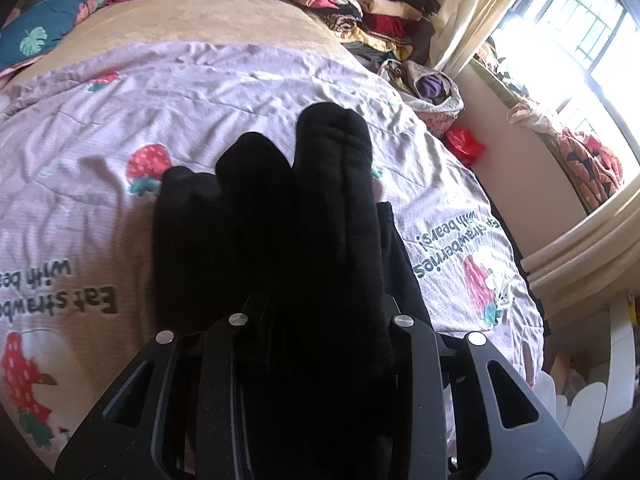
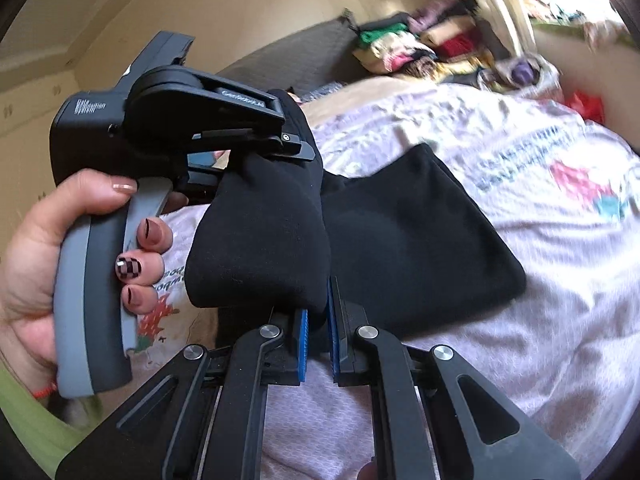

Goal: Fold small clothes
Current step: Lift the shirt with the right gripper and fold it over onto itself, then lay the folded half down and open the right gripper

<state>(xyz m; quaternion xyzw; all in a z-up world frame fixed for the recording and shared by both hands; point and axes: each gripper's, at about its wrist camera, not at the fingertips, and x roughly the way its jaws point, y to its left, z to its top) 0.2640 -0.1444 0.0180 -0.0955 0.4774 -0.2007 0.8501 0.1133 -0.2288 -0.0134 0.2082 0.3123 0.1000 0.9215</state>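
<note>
Both my jaws are clamped on one black cloth [image 2: 420,236] above the bed.

My right gripper [image 2: 317,344] pinches a bottom fold of it between its blue pads [image 2: 301,344]. My left gripper [image 2: 288,152] bites the bunched top, with a hand [image 2: 60,256] on its grey handle. The cloth hangs between them, low over the pink strawberry sheet [image 1: 224,92]. Piled clothes [image 1: 360,8] sit by the window [image 1: 568,40].

A home bedroom: a bed [image 1: 240,20] spread with a pink strawberry-print quilt [image 1: 240,92], a stack of folded clothes [image 1: 360,8] piled at its far corner, a cream curtain [image 1: 472,12] and a barred window [image 1: 580,28] letting in daylight.
</note>
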